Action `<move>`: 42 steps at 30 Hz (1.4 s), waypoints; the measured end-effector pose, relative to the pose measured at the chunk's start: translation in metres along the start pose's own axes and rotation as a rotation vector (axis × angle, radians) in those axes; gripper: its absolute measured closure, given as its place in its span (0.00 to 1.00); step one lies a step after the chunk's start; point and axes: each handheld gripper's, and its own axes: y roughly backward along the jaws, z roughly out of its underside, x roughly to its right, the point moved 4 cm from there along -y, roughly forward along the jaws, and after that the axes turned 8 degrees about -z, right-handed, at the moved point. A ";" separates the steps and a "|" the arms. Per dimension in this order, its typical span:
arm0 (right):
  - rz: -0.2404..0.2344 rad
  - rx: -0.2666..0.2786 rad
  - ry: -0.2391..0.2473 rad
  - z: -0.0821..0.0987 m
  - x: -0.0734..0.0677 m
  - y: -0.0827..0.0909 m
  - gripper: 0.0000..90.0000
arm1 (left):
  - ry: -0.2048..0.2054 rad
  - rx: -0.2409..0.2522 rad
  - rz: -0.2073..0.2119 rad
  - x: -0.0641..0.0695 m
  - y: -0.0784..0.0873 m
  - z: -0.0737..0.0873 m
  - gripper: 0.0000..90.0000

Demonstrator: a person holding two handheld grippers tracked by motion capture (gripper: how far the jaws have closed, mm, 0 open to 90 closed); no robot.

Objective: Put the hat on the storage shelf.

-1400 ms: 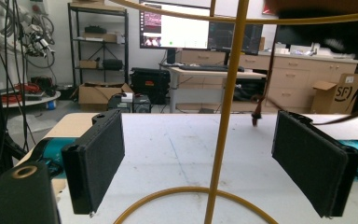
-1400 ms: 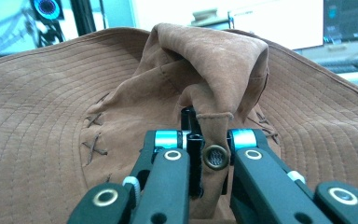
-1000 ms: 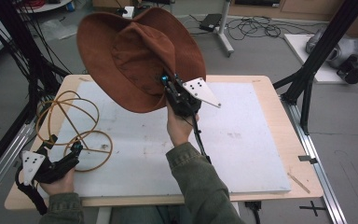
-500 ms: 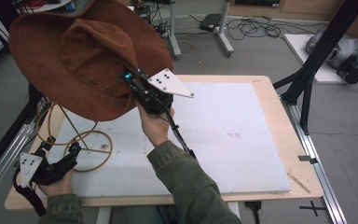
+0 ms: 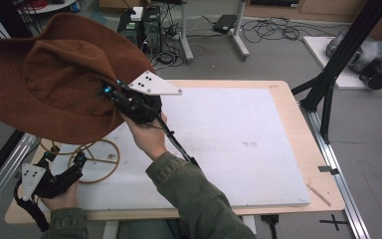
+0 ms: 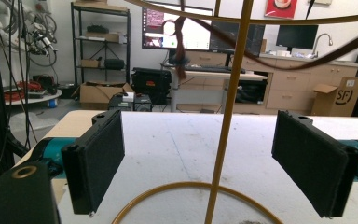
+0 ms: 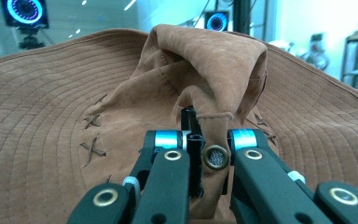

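Observation:
A brown wide-brimmed suede hat (image 5: pixel 54 84) hangs in the air over the table's left side. My right gripper (image 5: pixel 110 92) is shut on its pinched crown; in the right gripper view the jaws (image 7: pixel 198 154) clamp a fold of the hat (image 7: pixel 51 116) beside a brass eyelet. A gold wire stand (image 5: pixel 102 162) sits on the white board under the hat. My left gripper (image 5: pixel 64 160) rests at the front left corner, open. In the left gripper view the stand's upright rod (image 6: pixel 228 121) rises between the wide pads (image 6: pixel 95 163), touching neither.
The white board (image 5: pixel 238 134) covers most of the wooden table (image 5: pixel 323 184). A small stick (image 5: pixel 318 195) lies near the front right edge. Black frame posts (image 5: pixel 328 84) stand at the right, and a metal rail (image 5: pixel 0 169) runs along the left.
My right hand has carried the hat to the left and upward, from over the table's middle to above the wire stand. The left gripper has stayed in place.

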 end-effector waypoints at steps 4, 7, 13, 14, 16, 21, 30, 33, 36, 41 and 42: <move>-0.078 -0.113 -0.008 0.014 -0.008 -0.016 0.99 | -0.002 -0.004 -0.004 -0.001 0.000 0.001 0.19; -0.104 -0.154 0.009 0.023 -0.016 -0.024 0.99 | -0.008 -0.010 -0.002 -0.001 -0.001 0.002 0.19; -0.131 -0.190 0.013 0.028 -0.023 -0.027 0.99 | -0.005 -0.005 -0.003 -0.002 0.000 0.001 0.19; -0.131 -0.190 0.013 0.028 -0.023 -0.027 0.99 | -0.005 -0.005 -0.004 -0.002 0.000 0.001 0.19; -0.143 -0.204 0.021 0.029 -0.023 -0.027 0.98 | -0.005 -0.007 -0.005 -0.002 0.000 0.001 0.19; -0.148 -0.226 0.007 0.033 -0.021 -0.028 0.92 | -0.006 -0.006 -0.006 -0.003 0.000 0.001 0.19; -0.144 -0.173 -0.016 0.030 -0.019 -0.026 0.59 | 0.000 0.002 -0.008 -0.003 0.000 0.000 0.19; -0.112 -0.129 -0.017 0.026 -0.018 -0.020 0.39 | 0.006 0.006 -0.010 -0.002 -0.001 0.000 0.19; -0.075 -0.096 -0.037 0.023 -0.011 -0.012 0.30 | 0.002 0.005 -0.006 -0.002 -0.001 0.000 0.19; -0.011 -0.062 -0.095 0.019 0.008 0.003 0.13 | -0.003 0.002 -0.004 -0.001 0.000 0.001 0.19; 0.002 -0.058 -0.107 0.018 0.012 0.007 0.13 | -0.001 0.004 -0.006 -0.001 0.000 0.001 0.19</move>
